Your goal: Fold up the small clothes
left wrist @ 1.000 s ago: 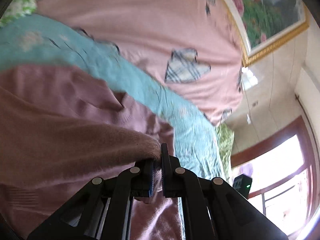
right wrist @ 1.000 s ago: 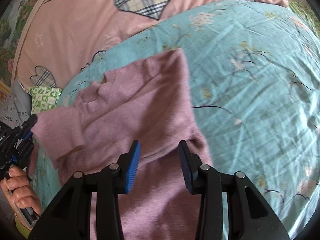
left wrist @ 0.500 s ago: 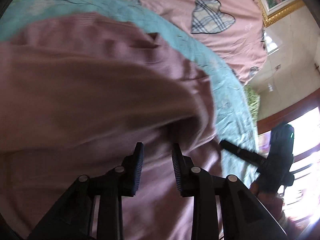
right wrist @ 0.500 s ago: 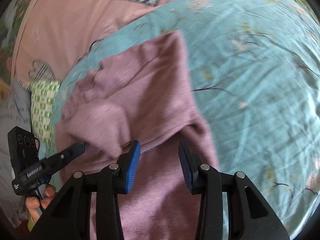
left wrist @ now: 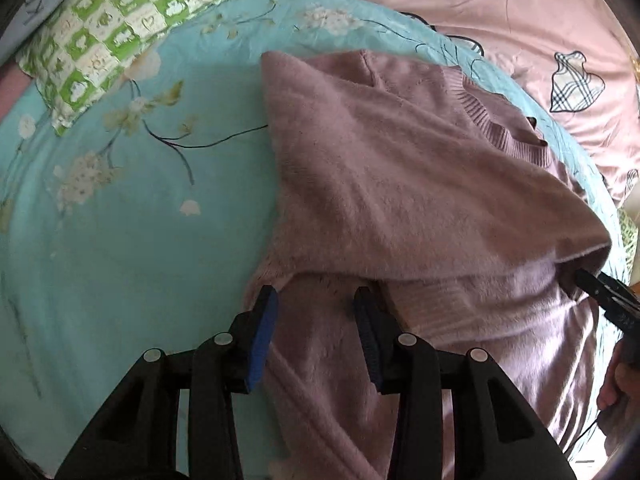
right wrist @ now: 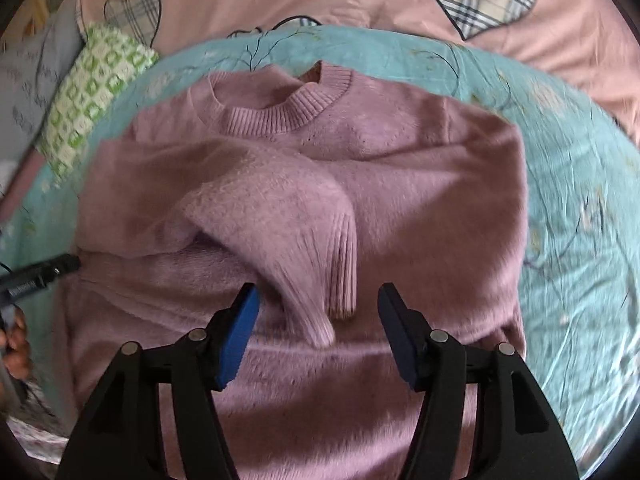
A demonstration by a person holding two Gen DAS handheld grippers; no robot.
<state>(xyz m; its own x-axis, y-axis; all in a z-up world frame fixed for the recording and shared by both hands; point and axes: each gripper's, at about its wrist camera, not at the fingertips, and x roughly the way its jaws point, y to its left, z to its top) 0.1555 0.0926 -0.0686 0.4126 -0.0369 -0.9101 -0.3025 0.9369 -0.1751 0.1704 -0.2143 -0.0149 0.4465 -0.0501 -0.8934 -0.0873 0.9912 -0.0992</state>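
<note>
A mauve knitted sweater [right wrist: 420,184] lies face up on the teal flowered sheet [right wrist: 580,240], its ribbed collar [right wrist: 296,108] at the far side. One sleeve is folded across the chest, with its ribbed cuff [right wrist: 340,264] ending just in front of my right gripper [right wrist: 318,308]. The right gripper's jaws are opening and the pads touch nothing. My left gripper [left wrist: 316,312] hovers over the sweater's [left wrist: 400,184] near left edge. Its jaws are opening too, with only flat knit below them. Each view shows the other gripper's black tip at its edge.
A green checked pillow [left wrist: 120,28] lies at the sheet's far left corner. A pink quilt with plaid hearts [right wrist: 360,0] lies beyond the sweater. The hand holding the other gripper shows at the right edge [left wrist: 616,380] and at the left edge [right wrist: 16,344].
My left gripper let go of the sleeve and swung down over the sweater's left side. The sleeve now lies across the chest. My right gripper opened wider and turned square to the sweater.
</note>
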